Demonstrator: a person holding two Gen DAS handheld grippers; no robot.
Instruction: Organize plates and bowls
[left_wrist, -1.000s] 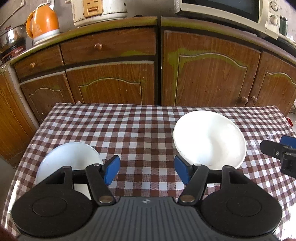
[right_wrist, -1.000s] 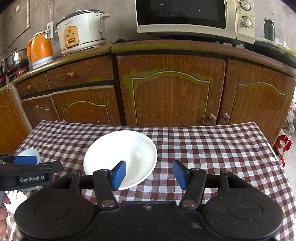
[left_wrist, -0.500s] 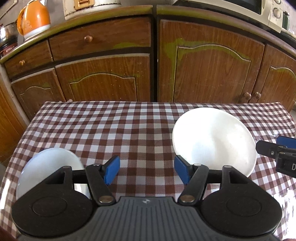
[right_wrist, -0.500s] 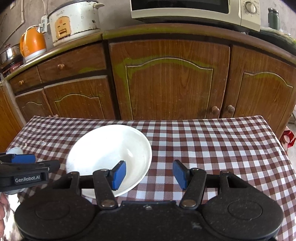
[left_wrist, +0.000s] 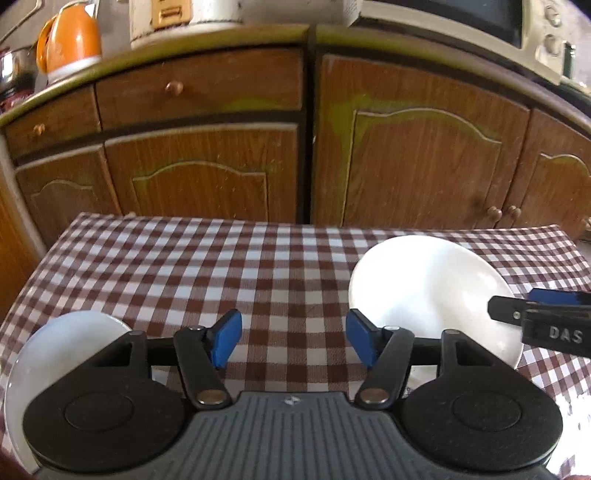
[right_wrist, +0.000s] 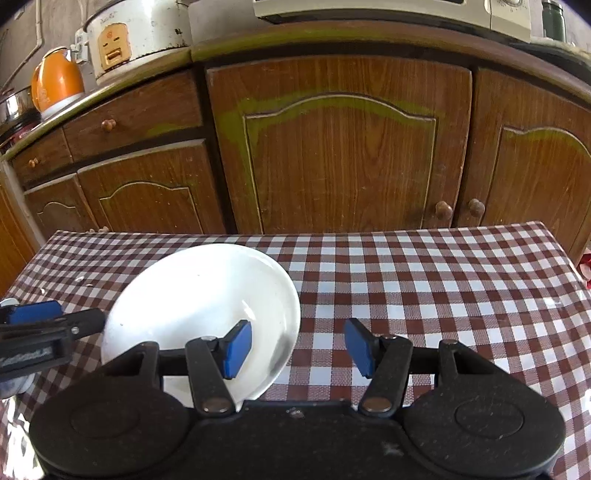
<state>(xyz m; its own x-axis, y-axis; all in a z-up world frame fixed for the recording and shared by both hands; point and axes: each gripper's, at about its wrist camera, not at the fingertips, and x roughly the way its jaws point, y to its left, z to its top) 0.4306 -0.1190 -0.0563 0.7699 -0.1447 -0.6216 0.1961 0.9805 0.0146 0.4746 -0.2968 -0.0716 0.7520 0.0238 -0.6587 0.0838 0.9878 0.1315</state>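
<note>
A wide white plate (left_wrist: 432, 291) lies on the checked tablecloth, right of centre in the left wrist view. In the right wrist view the same plate (right_wrist: 199, 295) lies at the left. My right gripper (right_wrist: 298, 347) hangs open over the plate's near right rim, its left finger above the plate and its right finger above bare cloth. A white bowl (left_wrist: 62, 343) sits at the table's near left, partly hidden behind my left gripper's body. My left gripper (left_wrist: 294, 341) hovers over bare cloth between bowl and plate, its jaws closing slightly with nothing between them.
The checked table (left_wrist: 258, 266) ends at wooden cabinets (right_wrist: 332, 155). On the counter above stand an orange kettle (right_wrist: 55, 85), a rice cooker (right_wrist: 136, 33) and a microwave (left_wrist: 480, 22). Each gripper's black finger shows at the other view's edge.
Both grippers have sunk toward the table. The right one has slid onto the plate's near right rim. The bowl has shifted down and left in the left wrist view.
</note>
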